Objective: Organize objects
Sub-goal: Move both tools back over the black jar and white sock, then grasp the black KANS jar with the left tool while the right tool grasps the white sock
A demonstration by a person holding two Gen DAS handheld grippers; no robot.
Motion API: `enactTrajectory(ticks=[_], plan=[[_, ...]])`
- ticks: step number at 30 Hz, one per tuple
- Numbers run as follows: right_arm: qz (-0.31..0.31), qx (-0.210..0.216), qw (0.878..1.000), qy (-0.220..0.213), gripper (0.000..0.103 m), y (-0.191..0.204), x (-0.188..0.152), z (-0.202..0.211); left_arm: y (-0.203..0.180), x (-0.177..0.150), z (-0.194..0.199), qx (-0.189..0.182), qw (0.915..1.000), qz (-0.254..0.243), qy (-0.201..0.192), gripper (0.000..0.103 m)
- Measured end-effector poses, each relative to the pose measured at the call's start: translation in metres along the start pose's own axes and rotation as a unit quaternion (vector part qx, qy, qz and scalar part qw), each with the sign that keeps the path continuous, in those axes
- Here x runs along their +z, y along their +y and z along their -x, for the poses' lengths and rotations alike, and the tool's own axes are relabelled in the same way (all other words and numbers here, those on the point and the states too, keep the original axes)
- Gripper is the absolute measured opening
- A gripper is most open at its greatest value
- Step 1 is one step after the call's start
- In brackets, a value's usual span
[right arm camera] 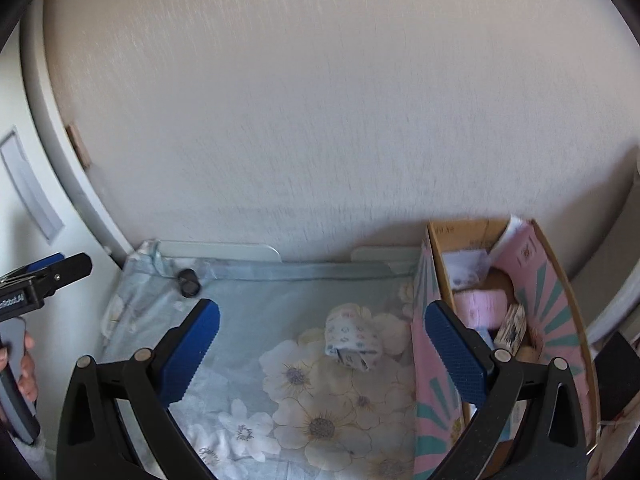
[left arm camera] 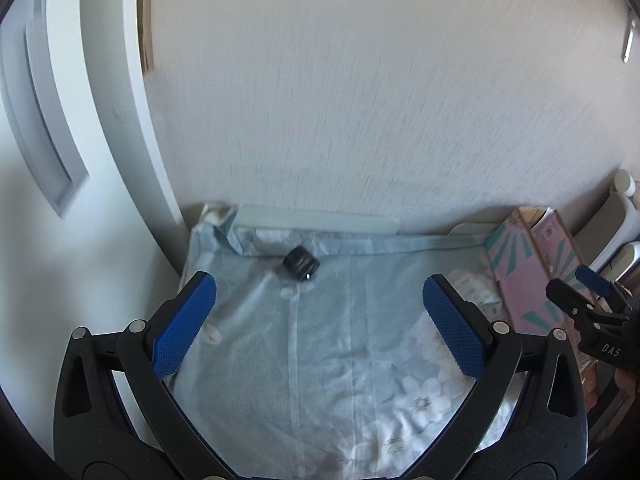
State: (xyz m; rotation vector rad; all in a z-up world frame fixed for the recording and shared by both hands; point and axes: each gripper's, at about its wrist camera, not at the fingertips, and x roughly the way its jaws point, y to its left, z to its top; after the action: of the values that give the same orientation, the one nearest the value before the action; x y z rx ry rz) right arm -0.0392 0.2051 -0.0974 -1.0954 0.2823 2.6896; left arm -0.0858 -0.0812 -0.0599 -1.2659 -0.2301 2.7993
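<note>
A small black cylindrical object (left arm camera: 300,264) lies on the light blue flowered cloth (left arm camera: 320,340) near the wall, ahead of my left gripper (left arm camera: 319,326), which hangs open above the cloth with nothing between its fingers. The right wrist view shows the same black object (right arm camera: 189,282) at the far left. A rolled white patterned cloth bundle (right arm camera: 353,342) lies on the flowered cloth (right arm camera: 248,360) between the open fingers of my right gripper (right arm camera: 322,354), a little ahead of them. A pink and teal cardboard box (right arm camera: 556,300) with several rolled bundles inside stands at the right.
A pale wall (right arm camera: 320,120) closes the far side and a white door frame (left arm camera: 120,100) stands left. The box (left arm camera: 532,264) sits at the right edge of the cloth. A hand (right arm camera: 26,364) holds the left gripper's handle. White plastic items (left arm camera: 620,216) stand at far right.
</note>
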Motion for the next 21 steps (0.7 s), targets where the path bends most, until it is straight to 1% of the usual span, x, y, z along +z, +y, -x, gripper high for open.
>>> enactTrajectory(ticks=[4, 7, 11, 16, 21], plan=[[-0.027, -0.012, 0.999, 0.018, 0.102, -0.005, -0.024, -0.025, 0.003, -0.012, -0.03, -0.012, 0.9998, 0.01, 0.009, 0.102], [-0.047, -0.021, 0.998, 0.031, 0.102, -0.008, -0.042, -0.046, 0.006, -0.019, -0.057, -0.018, 0.9995, 0.016, 0.021, 0.099], [-0.066, -0.033, 0.997, 0.038, 0.102, -0.01, -0.056, -0.065, 0.007, -0.026, -0.089, -0.018, 0.9993, 0.018, 0.028, 0.097], [-0.049, -0.06, 0.997, 0.031, 0.102, -0.007, -0.066, -0.09, 0.012, -0.03, -0.125, -0.012, 0.9992, 0.019, 0.033, 0.09], [-0.059, -0.079, 0.995, 0.028, 0.102, -0.011, -0.068, -0.105, 0.017, -0.029, -0.152, -0.009, 0.9991, 0.016, 0.038, 0.087]])
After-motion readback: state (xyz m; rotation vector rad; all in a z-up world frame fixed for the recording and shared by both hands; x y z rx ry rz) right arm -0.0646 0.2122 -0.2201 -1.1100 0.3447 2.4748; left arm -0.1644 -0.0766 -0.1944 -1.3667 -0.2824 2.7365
